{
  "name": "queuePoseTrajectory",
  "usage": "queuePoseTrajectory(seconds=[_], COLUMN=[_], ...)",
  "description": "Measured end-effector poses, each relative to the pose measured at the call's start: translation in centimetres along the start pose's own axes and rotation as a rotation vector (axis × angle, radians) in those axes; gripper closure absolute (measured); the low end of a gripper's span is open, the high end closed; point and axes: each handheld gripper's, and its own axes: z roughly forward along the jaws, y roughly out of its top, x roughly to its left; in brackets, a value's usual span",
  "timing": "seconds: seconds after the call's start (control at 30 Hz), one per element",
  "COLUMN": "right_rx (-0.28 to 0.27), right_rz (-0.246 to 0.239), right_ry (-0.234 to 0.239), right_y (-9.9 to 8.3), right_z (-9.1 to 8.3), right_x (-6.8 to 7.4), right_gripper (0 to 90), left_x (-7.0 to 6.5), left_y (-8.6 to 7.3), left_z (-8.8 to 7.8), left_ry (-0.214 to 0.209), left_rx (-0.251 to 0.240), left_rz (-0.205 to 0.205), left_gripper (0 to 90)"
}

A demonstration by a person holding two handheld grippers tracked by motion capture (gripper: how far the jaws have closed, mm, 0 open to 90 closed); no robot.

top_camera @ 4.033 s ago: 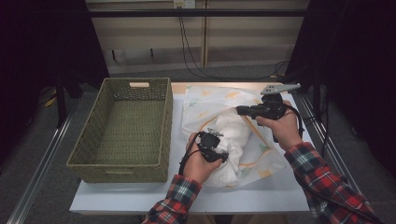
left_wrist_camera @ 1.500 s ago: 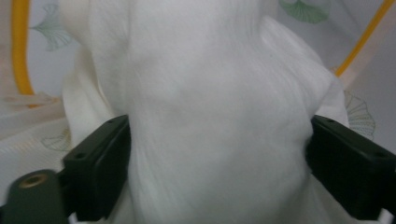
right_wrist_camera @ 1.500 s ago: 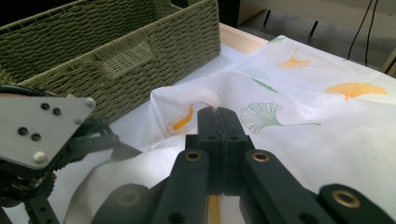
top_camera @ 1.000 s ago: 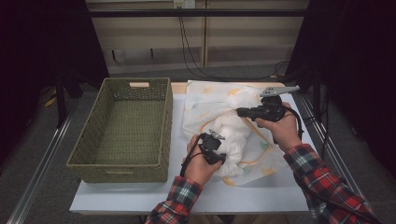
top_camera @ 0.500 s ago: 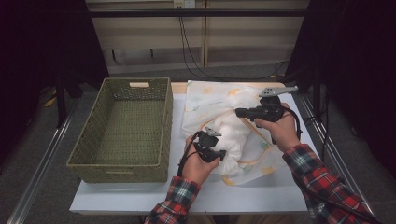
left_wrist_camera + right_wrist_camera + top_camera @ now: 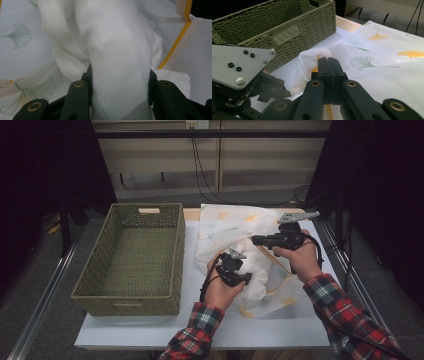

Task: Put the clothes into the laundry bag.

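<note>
A white mesh bag [image 6: 222, 227] printed with ginkgo leaves and trimmed in yellow lies on the table. Its rim is pinched in my right gripper [image 6: 255, 239], whose jaws are shut on the yellow-edged fabric [image 6: 322, 53] and hold it a little above the table. A bunched white cloth [image 6: 260, 265] sits at the bag's mouth. My left gripper [image 6: 247, 279] is shut on a thick fold of that cloth [image 6: 117, 62], which bulges up between the jaws. In the right gripper view, the left gripper [image 6: 272, 87] lies low at the left under its grey plate.
A green woven basket [image 6: 135, 255] stands empty on the left of the white table [image 6: 150, 332], its corner close to the bag [image 6: 287, 30]. Metal rails run along both sides of the table, with cables behind it.
My left gripper has drawn slightly back toward the near edge with the white cloth. The right gripper has risen a little with the bag's rim, spreading the bag.
</note>
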Motion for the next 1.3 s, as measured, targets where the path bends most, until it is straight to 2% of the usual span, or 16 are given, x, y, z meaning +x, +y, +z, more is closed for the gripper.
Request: queuePoseTrajectory(seconds=[0.1, 0.3, 0.4, 0.43, 0.53, 0.6, 0.7, 0.73, 0.8, 0.93, 0.97, 1.07, 1.13, 1.17, 1.2, 1.3], right_rx=[0.002, 0.0, 0.006, 0.008, 0.012, 0.013, 0.018, 0.02, 0.02, 0.013, 0.009, 0.007, 0.009, 0.007, 0.005, 0.005], right_rz=[-0.006, -0.001, -0.002, 0.002, 0.0, -0.003, -0.001, -0.002, 0.001, 0.001, 0.006, 0.002, 0.002, 0.001, 0.004, 0.005], right_ry=[0.005, 0.0, 0.0, 0.0, 0.004, 0.002, -0.001, -0.002, -0.004, -0.006, -0.012, -0.011, -0.008, -0.011, -0.012, -0.011], right_y=[-0.1, -0.1, -0.1, -0.2, -0.2, -0.3, -0.6, -0.8, -0.9, -0.6, -0.6, -0.5, -0.4, -0.4, -0.4, -0.5], right_z=[0.0, -0.1, 0.0, 0.1, 0.2, 0.2, 0.1, 0.0, 0.0, -0.4, -0.5, -0.7, -0.7, -0.8, -0.8, -0.8], right_x=[-0.1, -0.1, -0.1, -0.1, -0.1, -0.1, 0.0, 0.0, -0.1, -0.2, -0.1, -0.1, -0.2, -0.2, -0.2, -0.2], right_gripper=[90.0, 90.0, 90.0, 90.0, 90.0, 90.0, 90.0, 90.0, 90.0, 90.0, 90.0, 90.0, 90.0, 90.0, 90.0, 90.0], left_x=[0.3, 1.3, 1.6, 1.8, 1.9, 1.8, 1.7, 1.6, 1.4, 1.2, 1.2, 1.5, 1.4, 1.3, 1.1, 0.9], left_y=[0.1, 0.3, -0.1, -0.2, -0.5, -0.6, -0.6, -0.6, -0.6, -1.1, -1.3, -1.8, -2.2, -2.4, -2.7, -3.1], left_z=[0.1, 0.3, 1.0, 1.0, 1.1, 0.9, 0.2, 0.0, -0.6, -1.0, -0.9, -0.4, 0.3, 0.6, 1.0, 1.4], left_ry=[0.015, 0.066, 0.059, 0.051, 0.047, 0.052, 0.057, 0.062, 0.097, 0.103, 0.089, 0.095, 0.076, 0.063, 0.058, 0.066], left_rx=[-0.023, -0.051, -0.057, -0.039, -0.049, -0.05, -0.04, -0.049, -0.028, -0.001, 0.008, 0.058, 0.064, 0.084, 0.083, 0.101], left_rz=[-0.014, 0.041, 0.03, 0.04, 0.025, 0.028, -0.007, -0.005, 0.036, 0.045, 0.044, 0.062, 0.042, 0.049, 0.034, 0.014], left_gripper=[61.3, 60.0, 57.9, 56.6, 48.6, 37.6, 25.6, 23.2, 18.3, 12.9, 12.9, 15.6, 21.4, 27.9, 34.3, 55.9])
